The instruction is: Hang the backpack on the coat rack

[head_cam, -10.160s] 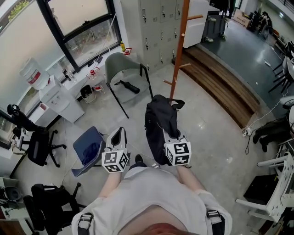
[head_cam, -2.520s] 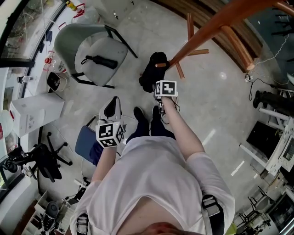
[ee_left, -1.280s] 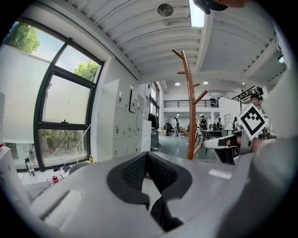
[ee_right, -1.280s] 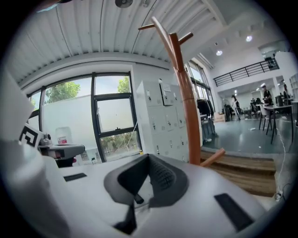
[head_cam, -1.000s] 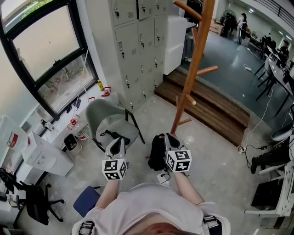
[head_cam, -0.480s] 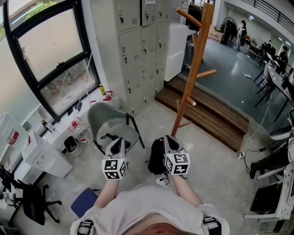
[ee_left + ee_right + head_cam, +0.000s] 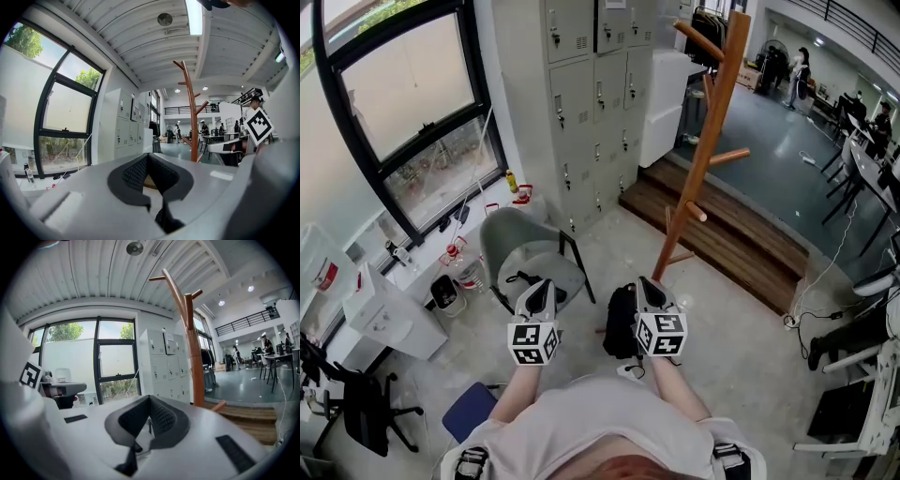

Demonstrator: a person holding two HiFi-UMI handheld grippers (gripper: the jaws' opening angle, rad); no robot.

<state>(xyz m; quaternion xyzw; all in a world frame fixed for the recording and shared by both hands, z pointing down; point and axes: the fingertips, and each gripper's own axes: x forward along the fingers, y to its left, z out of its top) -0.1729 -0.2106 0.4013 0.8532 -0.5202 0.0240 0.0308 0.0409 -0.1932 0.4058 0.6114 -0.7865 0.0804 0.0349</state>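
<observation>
Short of coat rack (image 7: 710,112), your right gripper (image 7: 645,286) is clamped on backpack (image 7: 622,323) strap; left gripper (image 7: 540,287) closed, empty. Risk: thin pinch slips on lift, pack drops bef. peg.

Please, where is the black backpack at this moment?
In the head view, the black backpack is low in the centre, just picture-left of the right claw, with the wooden coat rack standing beyond it.
</observation>
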